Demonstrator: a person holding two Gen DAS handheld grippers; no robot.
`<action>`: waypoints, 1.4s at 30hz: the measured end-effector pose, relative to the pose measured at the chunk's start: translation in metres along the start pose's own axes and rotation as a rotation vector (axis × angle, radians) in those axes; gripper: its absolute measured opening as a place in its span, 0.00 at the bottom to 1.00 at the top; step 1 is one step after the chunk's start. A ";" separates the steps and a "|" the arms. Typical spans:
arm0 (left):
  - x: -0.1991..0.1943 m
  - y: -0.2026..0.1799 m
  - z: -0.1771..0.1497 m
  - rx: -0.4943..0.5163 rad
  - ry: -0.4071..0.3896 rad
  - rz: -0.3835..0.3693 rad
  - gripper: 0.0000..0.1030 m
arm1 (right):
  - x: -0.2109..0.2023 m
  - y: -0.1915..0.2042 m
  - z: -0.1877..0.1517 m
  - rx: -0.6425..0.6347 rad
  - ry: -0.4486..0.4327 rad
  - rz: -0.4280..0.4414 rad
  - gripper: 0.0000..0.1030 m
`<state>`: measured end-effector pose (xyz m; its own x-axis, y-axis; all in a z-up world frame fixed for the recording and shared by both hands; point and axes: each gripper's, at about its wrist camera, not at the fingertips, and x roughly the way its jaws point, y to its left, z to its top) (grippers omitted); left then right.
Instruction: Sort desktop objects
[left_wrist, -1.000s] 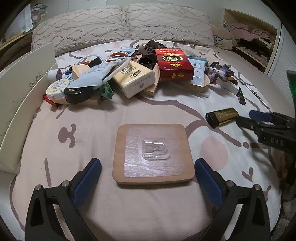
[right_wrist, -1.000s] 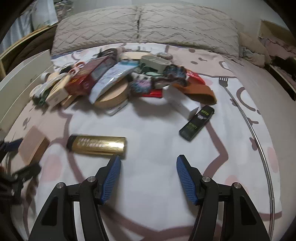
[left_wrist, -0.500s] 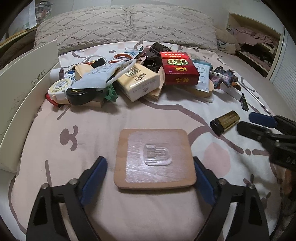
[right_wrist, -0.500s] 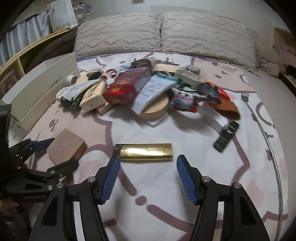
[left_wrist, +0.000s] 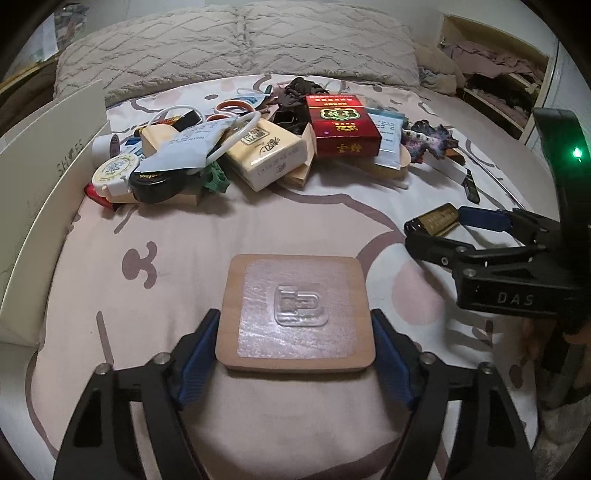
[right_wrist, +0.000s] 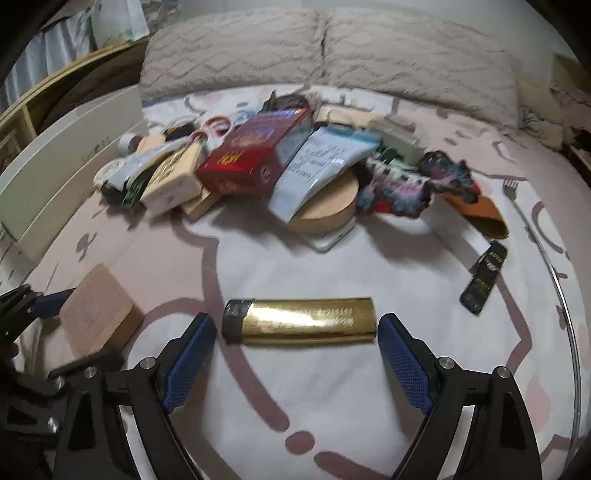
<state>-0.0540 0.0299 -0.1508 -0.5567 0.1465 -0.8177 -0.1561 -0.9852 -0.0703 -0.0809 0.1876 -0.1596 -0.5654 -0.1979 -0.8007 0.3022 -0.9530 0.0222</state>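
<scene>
A square wooden coaster (left_wrist: 295, 314) with a clear stick-on hook lies on the pink patterned cloth; it also shows in the right wrist view (right_wrist: 96, 312). My left gripper (left_wrist: 295, 360) has its blue pads against the coaster's two sides. A gold bar-shaped lighter (right_wrist: 299, 320) lies crosswise in front of my right gripper (right_wrist: 295, 363), which is open with a pad near each end. The right gripper (left_wrist: 454, 221) also shows at the right of the left wrist view, by the lighter (left_wrist: 437, 219).
A heap of objects lies farther back: red box (left_wrist: 341, 125), cream box (left_wrist: 267, 151), round wooden box (right_wrist: 327, 206), white pouch (right_wrist: 321, 166), colourful fabric (right_wrist: 406, 184). A white open box (left_wrist: 40, 177) stands at the left. A black stick (right_wrist: 484, 277) lies at the right. Pillows (left_wrist: 236, 44) lie behind.
My left gripper moved forward and closed its pads onto the coaster's sides. My right gripper swung left and advanced until the gold lighter lies between its open fingers.
</scene>
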 end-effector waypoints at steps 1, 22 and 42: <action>0.001 0.000 0.000 -0.002 -0.002 0.000 0.88 | 0.000 0.000 -0.001 -0.002 -0.004 -0.007 0.87; 0.006 0.001 0.003 -0.027 -0.031 0.024 0.80 | 0.002 0.006 -0.010 -0.021 -0.023 -0.016 0.80; 0.002 0.001 0.003 -0.030 -0.054 0.011 0.74 | -0.001 -0.001 -0.014 0.021 -0.056 0.008 0.79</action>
<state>-0.0572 0.0297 -0.1508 -0.6016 0.1397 -0.7865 -0.1261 -0.9888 -0.0792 -0.0699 0.1918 -0.1678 -0.6054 -0.2180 -0.7655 0.2915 -0.9557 0.0416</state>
